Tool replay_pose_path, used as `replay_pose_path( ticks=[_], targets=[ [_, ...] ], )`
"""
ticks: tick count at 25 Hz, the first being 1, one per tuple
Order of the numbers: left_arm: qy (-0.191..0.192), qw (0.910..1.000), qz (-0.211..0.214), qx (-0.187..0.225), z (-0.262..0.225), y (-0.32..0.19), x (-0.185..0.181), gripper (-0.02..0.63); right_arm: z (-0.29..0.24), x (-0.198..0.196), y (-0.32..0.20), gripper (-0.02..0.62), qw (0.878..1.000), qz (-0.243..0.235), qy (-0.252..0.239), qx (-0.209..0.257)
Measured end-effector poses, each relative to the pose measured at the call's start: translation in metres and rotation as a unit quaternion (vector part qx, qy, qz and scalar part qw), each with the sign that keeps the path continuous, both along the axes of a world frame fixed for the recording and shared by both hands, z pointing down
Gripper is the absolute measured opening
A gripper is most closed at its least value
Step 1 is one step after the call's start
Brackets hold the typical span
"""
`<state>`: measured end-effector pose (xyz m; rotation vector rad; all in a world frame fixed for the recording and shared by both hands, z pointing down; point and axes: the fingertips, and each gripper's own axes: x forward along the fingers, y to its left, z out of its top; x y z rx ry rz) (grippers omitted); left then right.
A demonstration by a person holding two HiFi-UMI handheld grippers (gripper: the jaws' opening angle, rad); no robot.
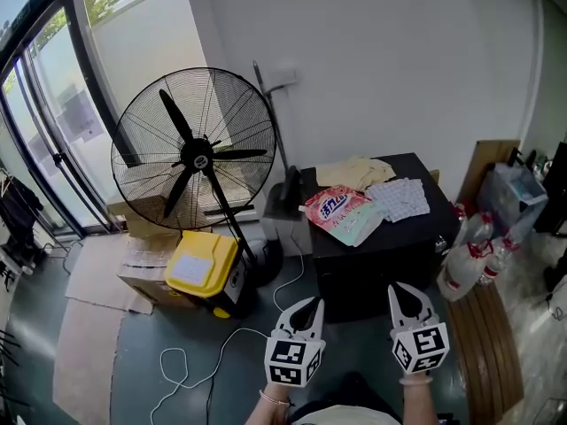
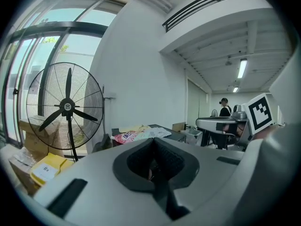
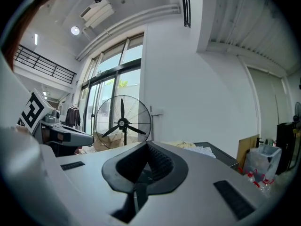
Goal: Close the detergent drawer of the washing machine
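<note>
Lowest in the head view, the person's forearms are cut off by the frame edge, each carrying a gripper with its marker cube. The left gripper (image 1: pixel 309 306) has its jaws clenched together with nothing between them; its own view (image 2: pixel 153 141) shows the dark pads meeting at the tips. The right gripper (image 1: pixel 404 290) is likewise closed and empty, as its own view (image 3: pixel 146 145) confirms. Both hang in the air above the dark floor, touching nothing.

Just past them a white cable (image 1: pixel 190 361) loops over the floor towards a yellow-lidded box (image 1: pixel 202 266), which sits on flattened cardboard (image 1: pixel 97 277). Ahead of the grippers stands a black cabinet (image 1: pixel 381 264); its front is in deep shadow and no detail can be read there. On its top lie a pink packet (image 1: pixel 335 209), a white patterned cloth (image 1: pixel 399 199) and a beige cloth (image 1: pixel 356 172). A detergent drawer cannot be made out in any view, so its place and its look cannot be told. To the right, plastic bottles (image 1: pixel 469 255) cluster near a clear plastic box (image 1: pixel 512 193), partly cut off by the frame edge.

Further back a large pedestal fan (image 1: pixel 195 153) stands before the white wall (image 1: pixel 372 60), with glass doors (image 1: pixel 44 104) at the left. In the left gripper view a distant person (image 2: pixel 225 108) is too small to make out.
</note>
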<state>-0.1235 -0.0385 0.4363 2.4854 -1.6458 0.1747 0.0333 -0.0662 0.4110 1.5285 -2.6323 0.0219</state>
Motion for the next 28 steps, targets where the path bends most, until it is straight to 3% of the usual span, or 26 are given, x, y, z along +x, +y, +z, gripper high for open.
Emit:
replay_pose_path(
  ticks=[11, 28],
  targets=[
    [0.013, 0.9996, 0.023, 0.004, 0.0, 0.019, 0.003, 0.02, -0.007, 0.005, 0.029, 0.026, 0.999, 0.028, 0.007, 0.013],
    [0.017, 0.9989, 0.044, 0.0, -0.001, 0.0, 0.028, 0.02, -0.014, 0.029, 0.018, 0.026, 0.999, 0.044, 0.003, 0.023]
  ],
)
